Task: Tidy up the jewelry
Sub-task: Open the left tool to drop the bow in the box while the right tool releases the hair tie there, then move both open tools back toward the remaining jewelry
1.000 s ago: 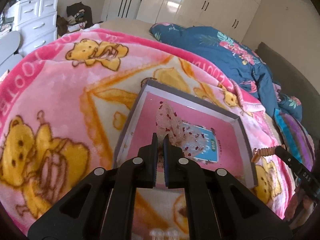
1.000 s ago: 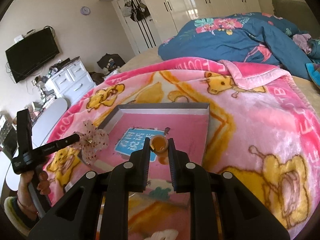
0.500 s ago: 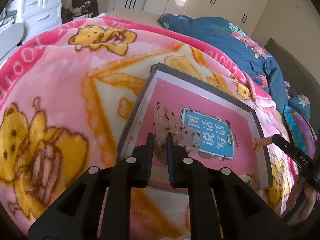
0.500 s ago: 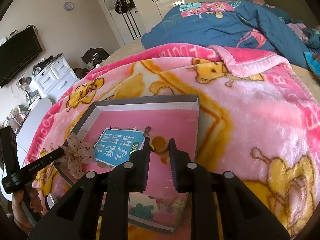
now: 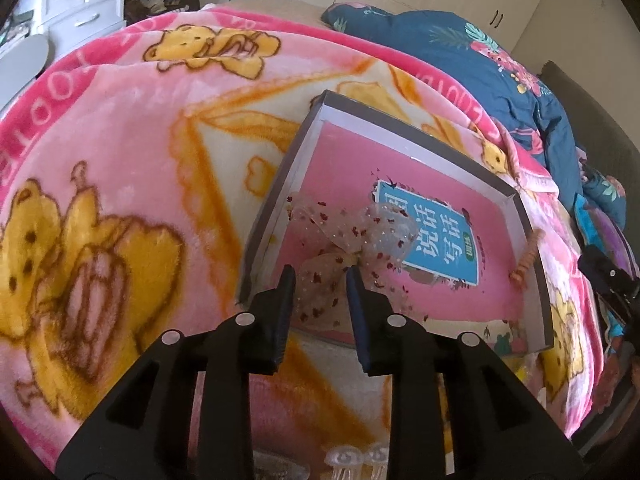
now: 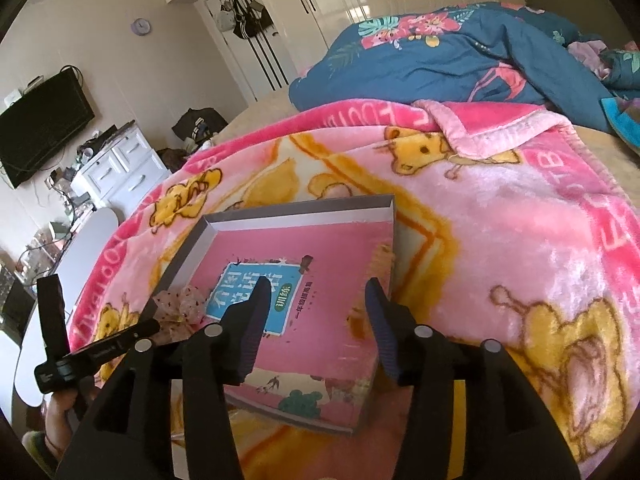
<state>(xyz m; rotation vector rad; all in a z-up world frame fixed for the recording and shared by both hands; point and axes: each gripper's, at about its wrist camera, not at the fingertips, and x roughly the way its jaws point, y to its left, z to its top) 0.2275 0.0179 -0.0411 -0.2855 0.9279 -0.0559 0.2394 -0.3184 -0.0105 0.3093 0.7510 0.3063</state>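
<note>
Having just spread both jaws, I leave the sheer bow (image 5: 352,240) and orange coil tie (image 5: 527,256) lying released in the tray (image 5: 404,116).

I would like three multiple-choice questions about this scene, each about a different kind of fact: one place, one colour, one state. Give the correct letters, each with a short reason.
1. Where does the sheer bow lie?
A) on the blue quilt
B) inside the grey box
C) on the white dresser

2. What colour is the label on the pink book cover?
A) black
B) yellow
C) blue

3. In what state is the right gripper?
A) shut on the bow
B) open, holding nothing
C) shut on the box wall

Answers:
1 B: the bow rests on the pink cover, within the box walls.
2 C: the label is plainly blue against the pink.
3 B: its jaws have just been opening and stand apart, with nothing between them.
</note>
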